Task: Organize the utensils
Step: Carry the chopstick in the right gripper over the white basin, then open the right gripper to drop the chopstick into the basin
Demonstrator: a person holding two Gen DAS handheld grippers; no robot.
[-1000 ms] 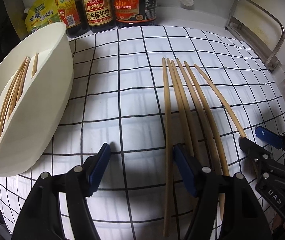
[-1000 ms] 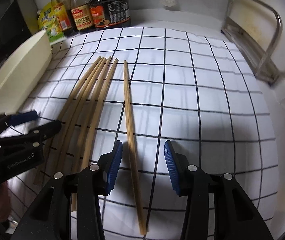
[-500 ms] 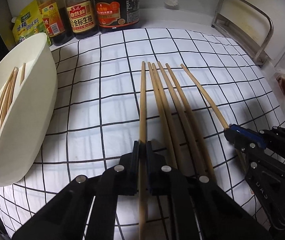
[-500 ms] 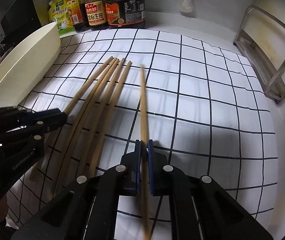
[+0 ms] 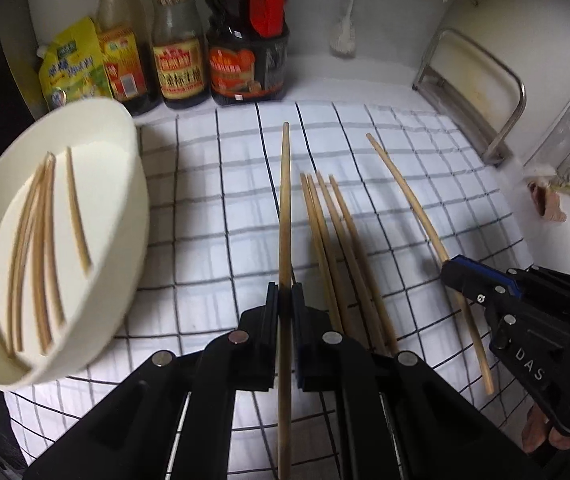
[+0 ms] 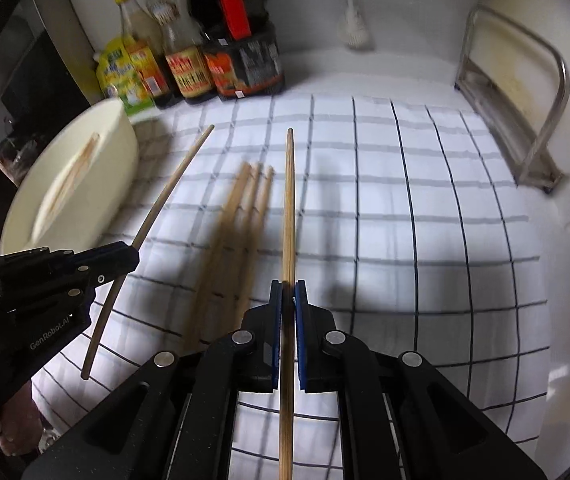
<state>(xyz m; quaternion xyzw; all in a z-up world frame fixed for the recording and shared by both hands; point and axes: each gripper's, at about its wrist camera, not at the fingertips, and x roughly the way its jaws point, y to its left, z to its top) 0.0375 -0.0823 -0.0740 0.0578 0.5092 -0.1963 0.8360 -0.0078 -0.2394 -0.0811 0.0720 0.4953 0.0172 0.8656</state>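
Observation:
My left gripper point(image 5: 284, 295) is shut on a wooden chopstick point(image 5: 285, 208) and holds it above the checked cloth point(image 5: 229, 216). My right gripper point(image 6: 288, 291) is shut on another chopstick point(image 6: 289, 200), also lifted. In the left wrist view the right gripper point(image 5: 451, 270) shows at the right with its chopstick point(image 5: 409, 196). In the right wrist view the left gripper point(image 6: 131, 256) shows at the left with its chopstick point(image 6: 169, 192). Several chopsticks point(image 5: 337, 248) lie on the cloth between them. A cream bowl point(image 5: 125, 216) at the left holds several chopsticks point(image 5: 41, 240).
Sauce bottles point(image 5: 177, 52) and a yellow packet point(image 5: 71, 68) stand along the back wall. A metal rack point(image 5: 481, 92) stands at the back right. A white brush point(image 5: 343, 36) hangs on the wall.
Both grippers closed on a chopstick each, then lifted them off the cloth. The views rose and the bowl's inside came into sight.

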